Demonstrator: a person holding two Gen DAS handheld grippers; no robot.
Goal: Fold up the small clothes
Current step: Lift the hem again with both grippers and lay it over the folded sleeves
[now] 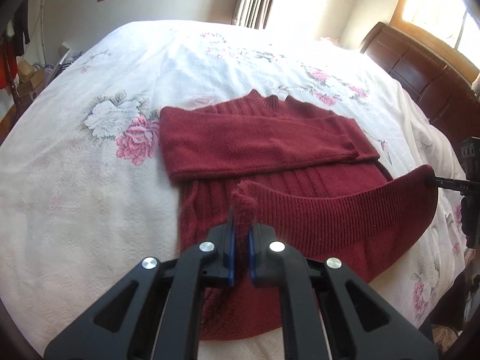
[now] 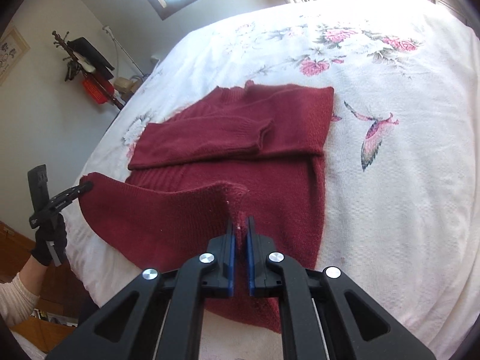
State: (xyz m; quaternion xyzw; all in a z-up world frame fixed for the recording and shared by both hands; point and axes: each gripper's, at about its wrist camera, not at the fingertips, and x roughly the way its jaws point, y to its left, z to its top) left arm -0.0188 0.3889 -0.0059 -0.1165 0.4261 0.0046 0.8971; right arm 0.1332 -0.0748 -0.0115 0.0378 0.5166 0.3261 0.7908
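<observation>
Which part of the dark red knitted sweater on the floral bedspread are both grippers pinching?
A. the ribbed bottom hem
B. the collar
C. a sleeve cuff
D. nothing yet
A: the left gripper and right gripper each clamp the ribbed bottom hem of the dark red knitted sweater, lifted off the bedspread.

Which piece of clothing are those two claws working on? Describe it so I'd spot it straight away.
Look at the big bed with the white flowered cover. Lying on it is a dark red knitted sweater, sleeves folded across its chest. Its ribbed bottom hem is lifted off the cover, pinched at each end by the left claw and the right claw; it is the only garment on the bed.
</observation>
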